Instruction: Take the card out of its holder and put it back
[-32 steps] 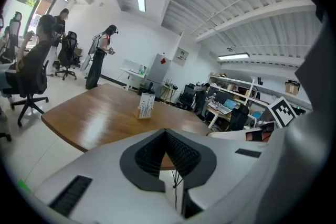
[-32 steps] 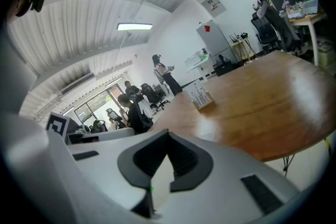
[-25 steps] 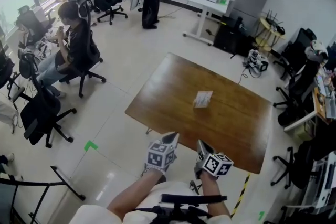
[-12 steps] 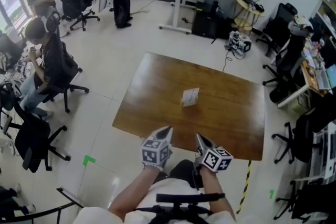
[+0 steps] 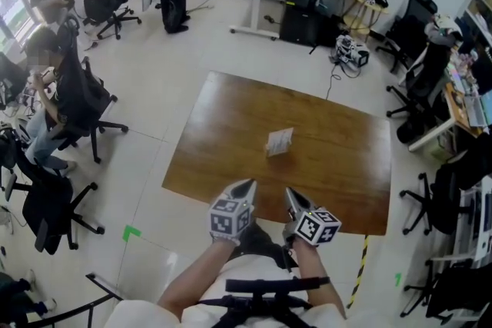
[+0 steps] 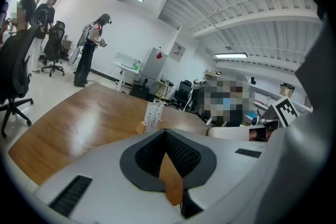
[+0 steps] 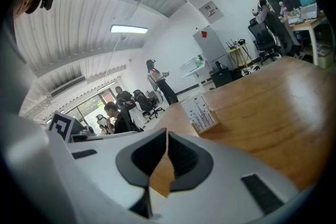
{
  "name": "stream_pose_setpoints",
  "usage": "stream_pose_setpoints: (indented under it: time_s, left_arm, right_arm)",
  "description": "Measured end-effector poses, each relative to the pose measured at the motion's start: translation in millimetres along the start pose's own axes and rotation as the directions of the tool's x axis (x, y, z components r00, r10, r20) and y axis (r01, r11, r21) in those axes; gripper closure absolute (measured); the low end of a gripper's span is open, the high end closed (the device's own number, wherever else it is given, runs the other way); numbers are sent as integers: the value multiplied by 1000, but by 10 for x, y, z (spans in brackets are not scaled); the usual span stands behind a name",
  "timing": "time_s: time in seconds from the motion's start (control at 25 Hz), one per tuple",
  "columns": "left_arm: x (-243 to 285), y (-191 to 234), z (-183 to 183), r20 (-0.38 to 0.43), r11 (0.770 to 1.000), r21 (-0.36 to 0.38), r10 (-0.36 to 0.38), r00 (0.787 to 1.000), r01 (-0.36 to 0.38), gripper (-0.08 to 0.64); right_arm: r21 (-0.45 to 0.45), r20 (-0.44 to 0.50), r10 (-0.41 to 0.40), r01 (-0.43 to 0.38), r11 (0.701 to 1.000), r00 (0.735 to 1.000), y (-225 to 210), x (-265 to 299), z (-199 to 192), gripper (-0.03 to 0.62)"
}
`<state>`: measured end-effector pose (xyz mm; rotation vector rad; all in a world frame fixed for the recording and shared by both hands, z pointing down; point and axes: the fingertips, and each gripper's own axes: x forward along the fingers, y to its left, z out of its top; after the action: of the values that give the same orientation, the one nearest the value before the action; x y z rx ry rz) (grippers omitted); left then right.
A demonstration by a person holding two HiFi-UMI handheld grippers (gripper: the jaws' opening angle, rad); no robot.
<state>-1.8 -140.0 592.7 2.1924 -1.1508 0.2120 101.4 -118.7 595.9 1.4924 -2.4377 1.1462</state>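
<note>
card white and thin, speckled with small dark marks, standing upright in its low tan holder mid-table, same spot as a second ago. table is glossy brown wood, rectangular. the change: both grippers have come forward, tips now at the near edge, well apart from the card. left gripper jaws together, nothing between; right gripper ribbed black pads all but touching, empty too.

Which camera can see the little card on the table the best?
The right gripper view: the card looks biggest, standing in its wooden holder, print visible. The left gripper view shows it smaller; the head view shows a tiny pale shape.
</note>
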Motion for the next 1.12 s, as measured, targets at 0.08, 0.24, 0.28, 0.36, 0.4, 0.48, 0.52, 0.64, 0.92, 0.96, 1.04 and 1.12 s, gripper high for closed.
stream_pose_setpoints:
  time_s: [0.08, 0.24, 0.28, 0.36, 0.4, 0.48, 0.52, 0.64, 0.92, 0.96, 1.04, 1.12]
  left_arm:
    - [7, 35, 35, -9, 1000, 10, 4, 1000, -4, 569]
    - [61, 137, 189, 3, 1000, 22, 13, 1000, -13, 569]
    - [85, 151, 212, 3, 1000, 23, 14, 1000, -14, 569]
    - [127, 163, 249, -1, 1000, 29, 13, 1000, -13, 569]
    - [149, 168, 271, -3, 999, 32, 11, 1000, -11, 569]
    - [195, 181, 320, -7, 999, 37, 10, 1000, -10, 569]
    - [217, 193, 345, -8, 999, 38, 12, 1000, -11, 569]
    - [283, 244, 421, -10, 999, 42, 19, 1000, -19, 569]
    - [399, 371, 482, -29, 998, 42, 37, 999, -36, 569]
    - [417, 380, 477, -34, 998, 42, 38, 999, -37, 569]
    - [462, 393, 469, -42, 999, 39, 38, 998, -37, 569]
    - [505, 408, 464, -50, 999, 37, 38, 998, -36, 569]
  right_arm:
    - [-8, 5, -10, 10, 1000, 1000, -23, 104, 60, 560]
    - [-69, 26, -9, 11, 998, 1000, 31, 355, 253, 525]
    - [-73, 22, -8, 10, 997, 1000, 27, 418, 272, 474]
    - [-85, 9, -22, 23, 996, 1000, -9, 534, 304, 317]
    - [-95, 5, -35, 35, 995, 999, -35, 590, 334, 260]
    - [-117, 1, -61, 60, 991, 998, -85, 694, 418, 189]
    - [-131, 0, -71, 71, 989, 997, -108, 745, 465, 173]
    - [-181, -1, -88, 87, 980, 996, -173, 910, 598, 149]
    - [-268, -14, -142, 133, 954, 990, -391, 1259, 761, 101]
    - [-287, -16, -156, 145, 947, 988, -432, 1296, 771, 96]
    - [-323, -23, -175, 158, 933, 984, -507, 1380, 785, 89]
    - [-357, -28, -191, 169, 919, 981, -570, 1475, 787, 89]
